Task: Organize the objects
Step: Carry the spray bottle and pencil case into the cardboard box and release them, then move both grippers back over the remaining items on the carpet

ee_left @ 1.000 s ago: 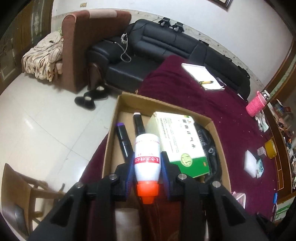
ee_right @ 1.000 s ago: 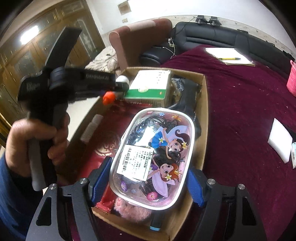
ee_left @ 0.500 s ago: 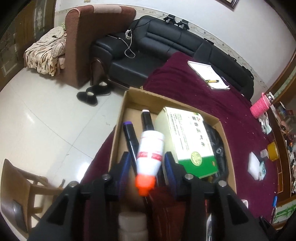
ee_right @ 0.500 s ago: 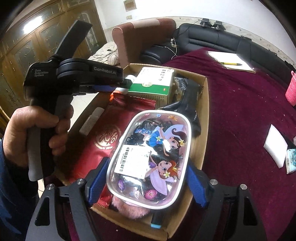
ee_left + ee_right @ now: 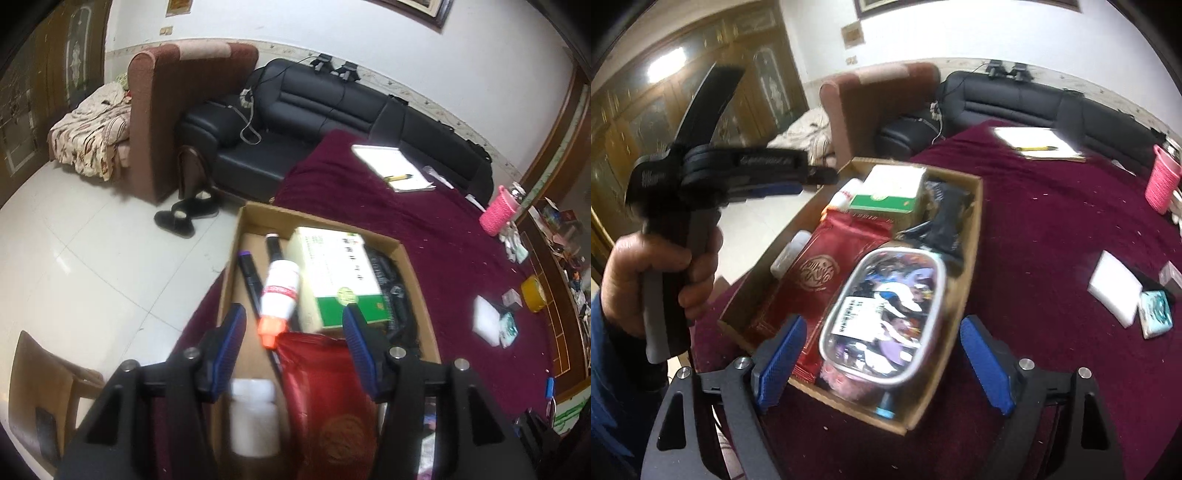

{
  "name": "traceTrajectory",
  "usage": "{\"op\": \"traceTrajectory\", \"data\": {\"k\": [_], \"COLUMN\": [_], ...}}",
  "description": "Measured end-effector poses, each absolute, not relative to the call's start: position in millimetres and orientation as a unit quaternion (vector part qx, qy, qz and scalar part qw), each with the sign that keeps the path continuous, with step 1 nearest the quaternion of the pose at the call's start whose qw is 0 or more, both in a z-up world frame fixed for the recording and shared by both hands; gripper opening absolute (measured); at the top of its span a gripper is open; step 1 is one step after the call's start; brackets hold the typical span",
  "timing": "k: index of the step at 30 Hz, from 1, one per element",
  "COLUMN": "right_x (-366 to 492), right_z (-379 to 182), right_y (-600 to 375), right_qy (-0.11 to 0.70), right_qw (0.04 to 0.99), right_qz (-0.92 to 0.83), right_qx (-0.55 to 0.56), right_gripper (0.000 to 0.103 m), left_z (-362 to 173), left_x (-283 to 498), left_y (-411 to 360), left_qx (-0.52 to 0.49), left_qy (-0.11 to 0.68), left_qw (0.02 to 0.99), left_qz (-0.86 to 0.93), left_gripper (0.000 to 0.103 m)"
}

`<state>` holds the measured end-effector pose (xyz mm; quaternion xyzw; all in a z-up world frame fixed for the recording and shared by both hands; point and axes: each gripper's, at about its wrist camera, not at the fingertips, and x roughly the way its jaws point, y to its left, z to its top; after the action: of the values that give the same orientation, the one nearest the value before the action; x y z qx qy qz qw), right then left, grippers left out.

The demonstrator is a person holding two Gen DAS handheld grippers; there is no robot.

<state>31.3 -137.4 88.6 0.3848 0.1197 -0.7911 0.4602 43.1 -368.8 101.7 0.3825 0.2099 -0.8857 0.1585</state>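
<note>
An open cardboard box [image 5: 321, 218] [image 5: 975, 229] sits on the maroon cloth. In it a white bottle with an orange cap [image 5: 279, 295] lies tilted on two black markers [image 5: 251, 273], beside a green-and-white carton [image 5: 340, 280]. My left gripper [image 5: 293, 343] hovers above it with its jaws opening and nothing between the pads. A clear cartoon-print pouch [image 5: 886, 317] rests on the box's near end. My right gripper [image 5: 882, 363] straddles the pouch with its jaws opening, and both pads stand clear of it. A hand holds the left gripper [image 5: 816, 181] over the box's far left.
A red packet [image 5: 328, 398] and a white jar [image 5: 253, 417] also lie in the box. On the cloth are a notebook with a pen [image 5: 391, 166], a pink cup [image 5: 498, 218], a white sponge [image 5: 1115, 284] and a yellow tape roll [image 5: 533, 293]. A black sofa [image 5: 332, 110] stands behind.
The left gripper let go of the bottle, which now lies in the box. The right pads parted from the pouch. Both grippers drew back and up.
</note>
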Motion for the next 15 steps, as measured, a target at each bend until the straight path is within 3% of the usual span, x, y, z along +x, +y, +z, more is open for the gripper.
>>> {"op": "traceTrajectory", "data": {"k": [11, 15], "right_x": [-48, -97], "right_z": [89, 78], "right_y": [-23, 34], "right_qy": [0.013, -0.046], "right_qw": [0.373, 0.305], "right_qz": [-0.833, -0.845], "right_qx": [0.408, 0.437], "right_gripper": [0.093, 0.093], "left_z": [124, 128], "left_x": [25, 6], "left_y": [-293, -248], "left_qx": [0.386, 0.396], "left_qy": [0.172, 0.155], "left_qw": [0.103, 0.068], "left_qz": [-0.901, -0.902], "left_gripper": [0.058, 0.069]}}
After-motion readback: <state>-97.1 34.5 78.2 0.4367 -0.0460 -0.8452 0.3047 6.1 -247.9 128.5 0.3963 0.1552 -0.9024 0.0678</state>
